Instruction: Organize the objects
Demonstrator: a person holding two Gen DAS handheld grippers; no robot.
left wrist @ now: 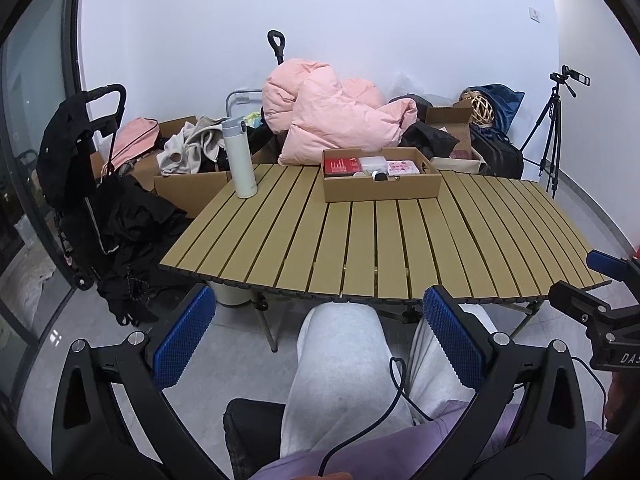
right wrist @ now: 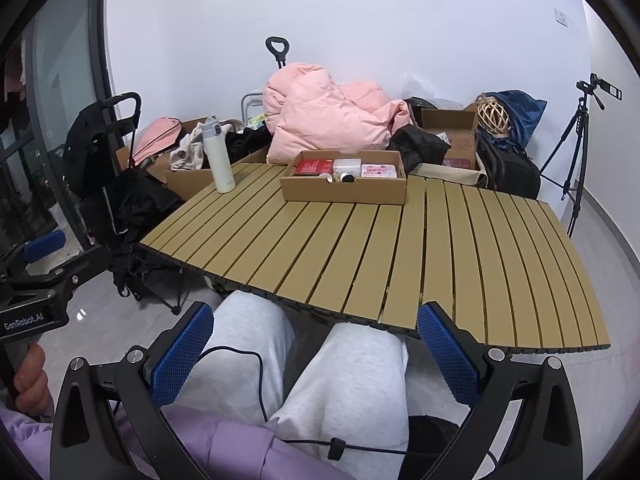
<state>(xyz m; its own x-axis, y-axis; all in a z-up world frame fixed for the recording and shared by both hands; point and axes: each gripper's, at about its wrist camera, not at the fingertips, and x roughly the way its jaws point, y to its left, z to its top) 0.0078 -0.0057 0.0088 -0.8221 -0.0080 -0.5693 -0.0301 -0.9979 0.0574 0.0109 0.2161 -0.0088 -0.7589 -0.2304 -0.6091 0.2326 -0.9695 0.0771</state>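
A shallow cardboard box stands at the far middle of the slatted tan table. It holds a red box, a white container, a pink packet and small round items. A white bottle stands upright at the table's far left. My left gripper and right gripper are open and empty, held over the person's lap, short of the table's near edge.
Behind the table lie a pink duvet, cardboard boxes with clothes, black bags and a woven ball. A black cart stands left. A camera tripod stands right.
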